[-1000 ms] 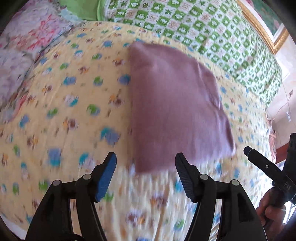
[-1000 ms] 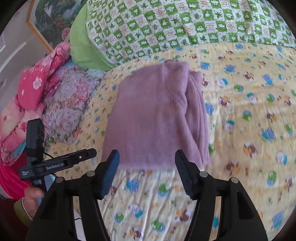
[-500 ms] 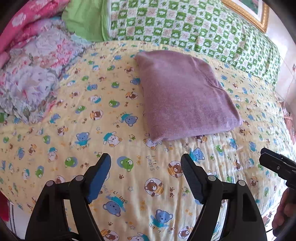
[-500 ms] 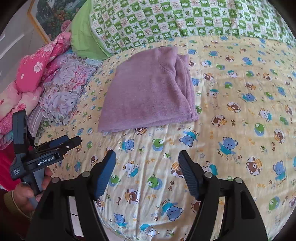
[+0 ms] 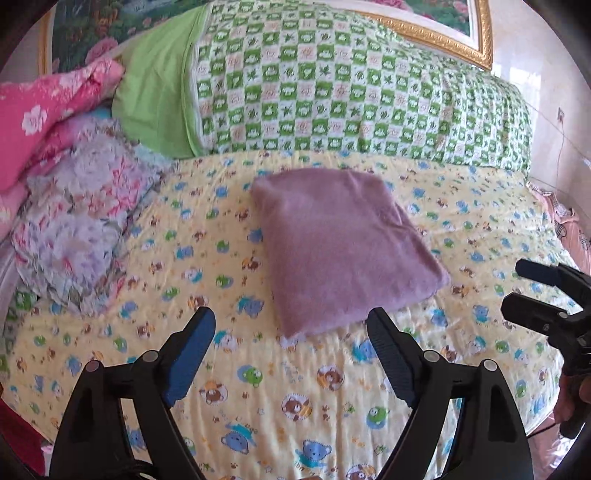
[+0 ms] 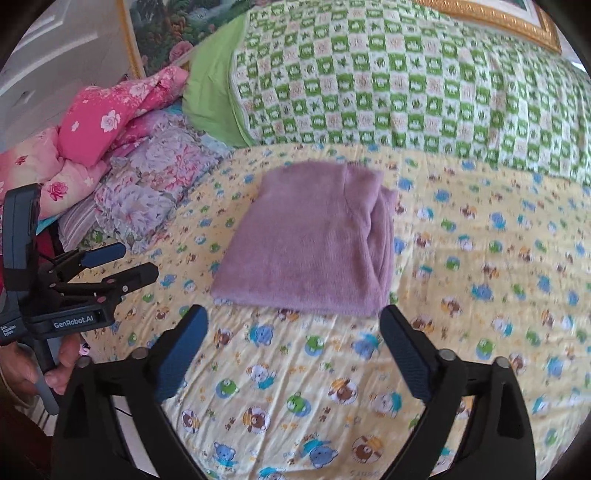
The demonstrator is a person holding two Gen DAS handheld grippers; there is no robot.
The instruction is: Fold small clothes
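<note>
A purple knit garment [image 5: 343,247] lies folded into a flat rectangle on the yellow bear-print bedsheet [image 5: 295,387]; it also shows in the right wrist view [image 6: 310,240]. My left gripper [image 5: 291,332] is open and empty, held above the sheet just short of the garment's near edge. My right gripper [image 6: 293,328] is open and empty, also just short of the near edge. The right gripper shows at the right edge of the left wrist view [image 5: 546,295], and the left gripper at the left of the right wrist view [image 6: 107,269].
A green checked quilt [image 5: 351,92] lies along the back of the bed. Pink and lilac floral bedding [image 5: 74,206] is piled at the left. A gold-framed picture [image 5: 443,22] hangs on the wall behind.
Both grippers have pulled back and up from the folded garment, so more of the bed shows. The garment lies still and both grippers stay open.
</note>
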